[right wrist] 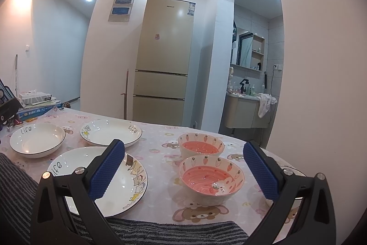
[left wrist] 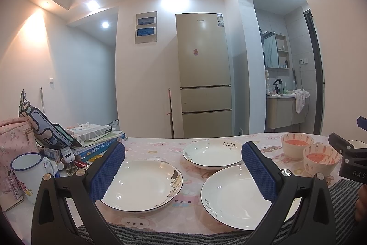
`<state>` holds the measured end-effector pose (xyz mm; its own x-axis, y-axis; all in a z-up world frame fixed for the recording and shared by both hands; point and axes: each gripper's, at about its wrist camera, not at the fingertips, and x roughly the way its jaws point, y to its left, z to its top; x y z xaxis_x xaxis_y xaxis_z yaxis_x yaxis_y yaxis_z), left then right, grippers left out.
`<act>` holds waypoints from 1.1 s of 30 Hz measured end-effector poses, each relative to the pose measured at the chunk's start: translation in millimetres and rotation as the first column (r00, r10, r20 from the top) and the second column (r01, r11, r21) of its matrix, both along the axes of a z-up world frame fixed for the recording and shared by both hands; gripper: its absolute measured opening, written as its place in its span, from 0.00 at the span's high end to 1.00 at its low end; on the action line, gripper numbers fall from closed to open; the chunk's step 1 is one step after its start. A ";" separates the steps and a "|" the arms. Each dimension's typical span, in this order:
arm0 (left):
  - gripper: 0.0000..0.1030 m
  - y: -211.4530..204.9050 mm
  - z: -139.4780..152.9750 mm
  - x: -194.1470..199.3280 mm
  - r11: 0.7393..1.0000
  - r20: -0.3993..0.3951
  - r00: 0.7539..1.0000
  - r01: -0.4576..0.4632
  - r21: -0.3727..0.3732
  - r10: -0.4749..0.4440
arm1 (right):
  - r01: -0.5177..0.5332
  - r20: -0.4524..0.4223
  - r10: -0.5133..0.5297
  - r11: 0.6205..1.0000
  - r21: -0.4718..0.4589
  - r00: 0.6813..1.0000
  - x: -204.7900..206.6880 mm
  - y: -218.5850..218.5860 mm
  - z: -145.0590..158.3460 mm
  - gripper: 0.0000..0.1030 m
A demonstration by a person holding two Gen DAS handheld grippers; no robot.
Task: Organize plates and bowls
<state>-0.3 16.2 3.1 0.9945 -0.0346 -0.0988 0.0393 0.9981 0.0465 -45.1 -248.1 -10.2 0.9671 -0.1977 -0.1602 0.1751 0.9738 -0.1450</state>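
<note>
The left gripper (left wrist: 183, 172) is held above the near edge of the table (left wrist: 151, 146), its blue-padded fingers spread wide with nothing between them. The right gripper (right wrist: 184, 172) is in the same condition: fingers fully apart, holding nothing, raised above the table surface.

Three white plates lie on the cartoon-print tablecloth (right wrist: 160, 137), all separate and unstacked. In the left wrist view, the left plate (left wrist: 142, 185) sits below the left finger, the near right plate (left wrist: 238, 196) lies partly behind the right finger, and the far plate (left wrist: 213, 154), marked "Life", lies beyond and between them. The near right plate and the far plate are just beside each other; whether the rims touch cannot be determined.

Two pink bowls with a carrot and strawberry pattern stand upright to the right of the plates. In the right wrist view, the near bowl (right wrist: 211, 178) sits between the gripper fingers in the frame, and the far bowl (right wrist: 201, 145) stands just behind it.

A striped grey cloth (right wrist: 174, 231) lies along the near table edge. At the left end of the table are a white mug (left wrist: 28, 173), a pile of books (left wrist: 101, 144) with a tissue box on top, and a pink bag (left wrist: 16, 144). A beige refrigerator (left wrist: 203, 75) stands against the far wall.
</note>
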 end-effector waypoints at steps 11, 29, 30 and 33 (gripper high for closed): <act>0.00 -1.5 0.3 1.3 1.000 -0.002 1.000 -0.003 0.011 0.003 | 0.001 0.009 -0.001 1.000 -0.002 1.000 0.8 -1.2 -1.5 0.00; 0.00 -6.2 0.4 3.1 1.000 -0.002 1.000 0.009 0.016 -0.009 | 0.003 -0.007 -0.003 1.000 -0.013 1.000 1.6 2.2 -1.4 0.00; 0.00 -5.4 -0.1 3.3 1.000 -0.005 1.000 0.009 0.012 -0.009 | 0.003 -0.005 -0.003 1.000 -0.012 1.000 1.6 2.5 -1.2 0.00; 0.00 -4.4 -0.4 3.2 1.000 -0.005 1.000 0.011 0.004 -0.011 | 0.004 0.000 -0.004 1.000 -0.008 1.000 1.2 2.3 -1.0 0.00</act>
